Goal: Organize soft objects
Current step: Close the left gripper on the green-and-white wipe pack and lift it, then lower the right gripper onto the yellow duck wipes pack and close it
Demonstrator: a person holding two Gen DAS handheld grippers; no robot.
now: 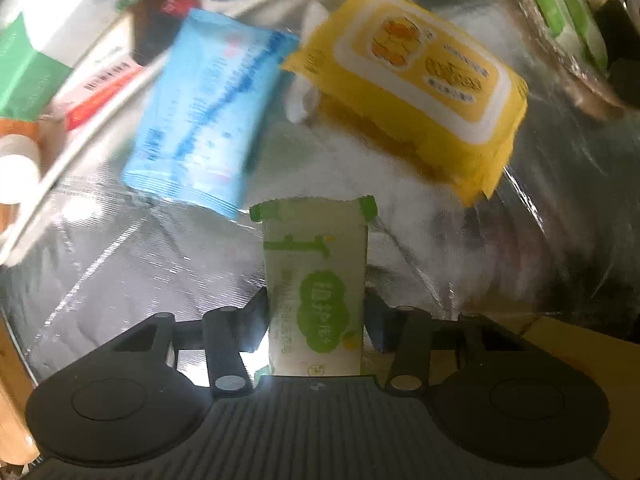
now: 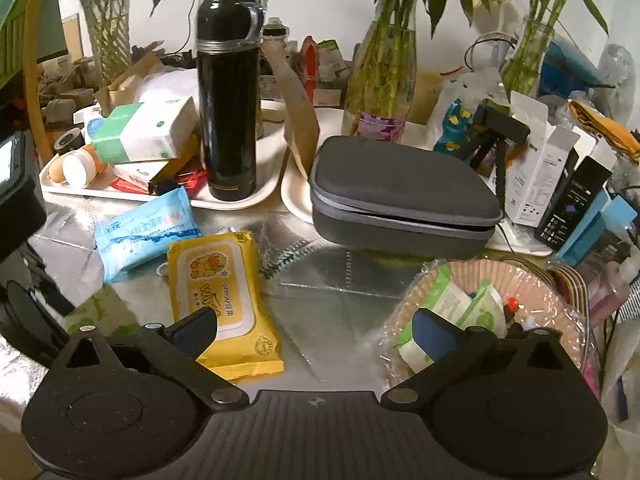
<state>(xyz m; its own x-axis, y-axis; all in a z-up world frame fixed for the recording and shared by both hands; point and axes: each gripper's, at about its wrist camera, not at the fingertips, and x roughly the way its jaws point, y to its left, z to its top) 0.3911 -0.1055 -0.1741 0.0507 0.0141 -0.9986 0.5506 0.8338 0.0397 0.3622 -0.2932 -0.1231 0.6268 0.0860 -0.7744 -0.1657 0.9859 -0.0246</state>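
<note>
- The left gripper (image 1: 316, 316) has its fingers clenched on a green-and-white pack (image 1: 316, 280), holding it upright above the silver worktop (image 1: 120, 280).
- Beyond that pack, a blue pack (image 1: 204, 108) and a yellow pack (image 1: 408, 84) lie flat on the worktop, their near corners just about touching.
- From the right wrist view, the right gripper (image 2: 316, 328) hangs with fingers spread wide and nothing between them.
- Its left finger (image 2: 196, 330) sits over the near end of the yellow pack (image 2: 224, 288); the blue pack (image 2: 146, 232) lies just behind, by the edge of a white tray (image 2: 240, 200).
- A basket (image 2: 552, 304) lined with ruffled paper stands at the right, with green-and-white packs (image 2: 460, 304) inside; the right finger (image 2: 436, 334) is in front of it.
- A black flask (image 2: 228, 100) stands upright on the tray, beside a tissue box (image 2: 144, 132).
- A grey zip case (image 2: 400, 188) rests behind the bare middle of the worktop.
- Glass vases of bamboo (image 2: 380, 76) line the back.
</note>
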